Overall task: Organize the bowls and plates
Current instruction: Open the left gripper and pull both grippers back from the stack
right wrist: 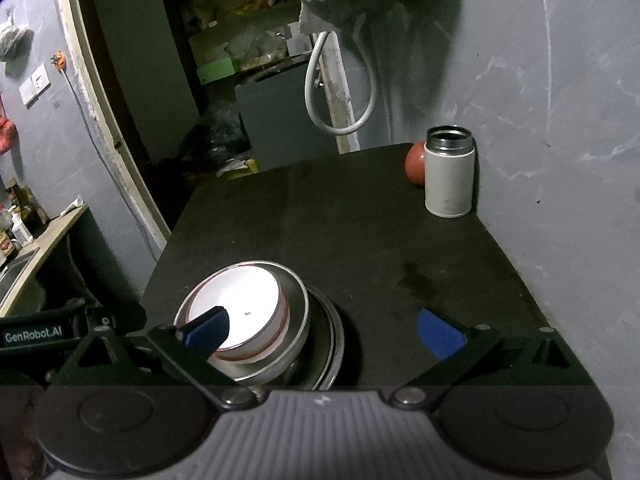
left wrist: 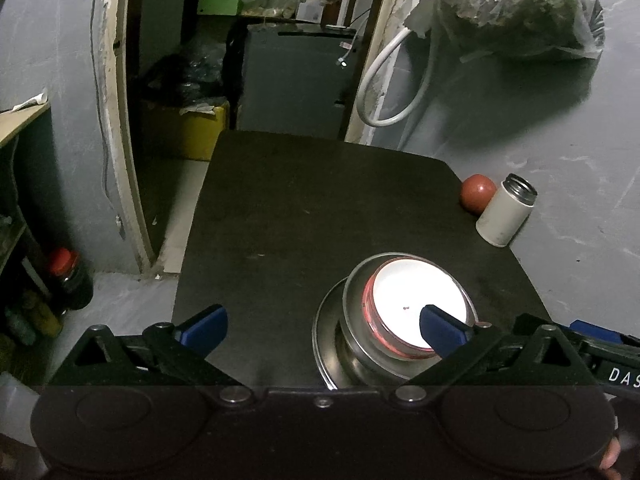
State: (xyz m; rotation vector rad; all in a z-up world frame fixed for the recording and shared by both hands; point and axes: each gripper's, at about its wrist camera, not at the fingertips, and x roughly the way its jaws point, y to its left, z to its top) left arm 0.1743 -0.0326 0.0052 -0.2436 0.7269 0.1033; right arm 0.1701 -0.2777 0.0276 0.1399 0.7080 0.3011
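From my left gripper (left wrist: 323, 328) outward: both blue pads are spread wide with nothing between them, the left pad over bare table, the right fingertip (left wrist: 440, 330) overlapping the near edge of the white bowl (left wrist: 416, 300); whether it touches or just hangs above it I cannot tell. My right gripper (right wrist: 324, 330) is spread wide too and holds nothing, its left fingertip (right wrist: 208, 330) overlapping the near-left part of that same bowl, its right pad over bare dark table (right wrist: 380, 240). So the stack sits between my two grippers, off to the right of the left one's centre line and to the left of the right one's, near the table's near edge. The white bowl with its red rim is nested in a steel bowl (right wrist: 298, 316), which sits on a steel plate (left wrist: 324, 344). The pieces are round, so no long axis governs the approach; I judge both grippers about equally near, and either must shift sideways to straddle a rim. Far right, well apart from the stack, a white flask (right wrist: 449, 172) stands upright just beside a red ball (right wrist: 414, 164)
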